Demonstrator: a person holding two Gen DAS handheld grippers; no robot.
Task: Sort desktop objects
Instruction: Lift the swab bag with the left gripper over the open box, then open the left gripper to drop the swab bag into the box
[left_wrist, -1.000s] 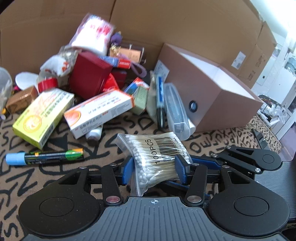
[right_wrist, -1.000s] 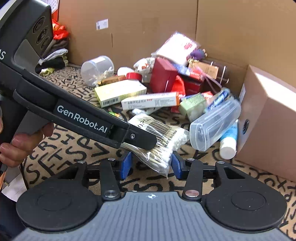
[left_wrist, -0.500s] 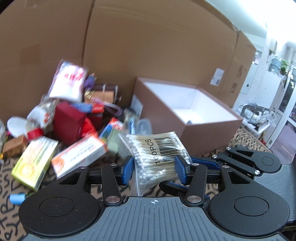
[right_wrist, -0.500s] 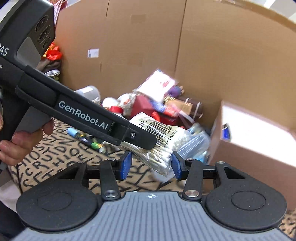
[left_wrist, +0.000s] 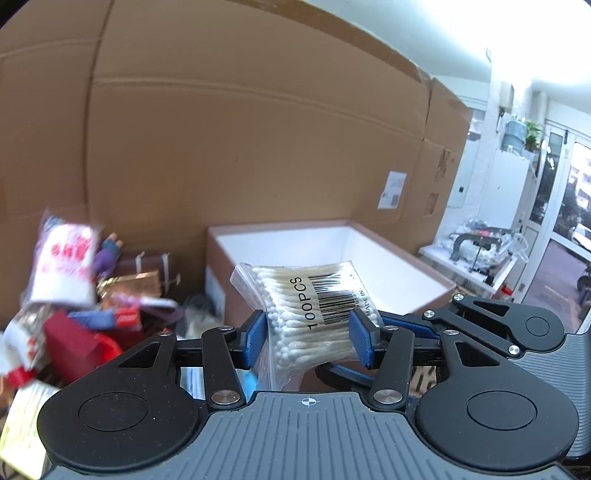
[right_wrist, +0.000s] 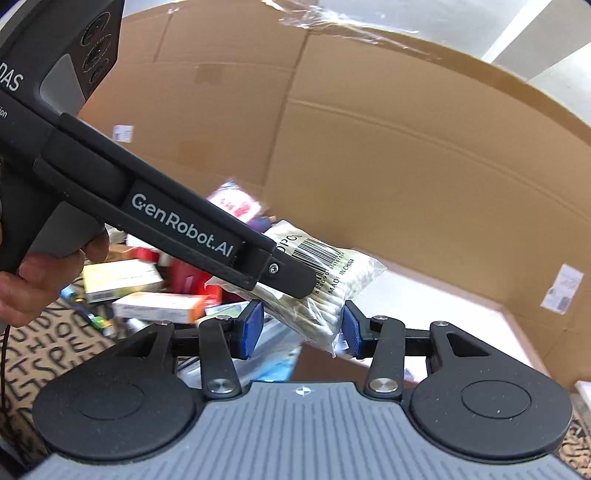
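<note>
A clear bag of cotton swabs (left_wrist: 310, 314) marked 100PCS hangs in the air, and my left gripper (left_wrist: 306, 339) is shut on it across its width. My right gripper (right_wrist: 301, 328) is shut on the lower end of the same bag (right_wrist: 332, 280). In the right wrist view the left gripper's black finger (right_wrist: 280, 273) lies over the bag. The right gripper's fingers (left_wrist: 480, 325) reach in from the right in the left wrist view. Just behind the bag stands an open brown box with a white inside (left_wrist: 406, 254), also showing at the right edge (right_wrist: 509, 332).
A pile of cartons and packets (left_wrist: 74, 295) lies left of the box, among them a white and orange carton (right_wrist: 155, 306). Tall cardboard walls (left_wrist: 258, 147) close the back. A hand (right_wrist: 37, 280) holds the left gripper's handle over a lettered cloth (right_wrist: 29, 350).
Both grippers have risen with the bag and moved right, from low over the cloth to the height of the box's rim. The pile has slid down and left in both views.
</note>
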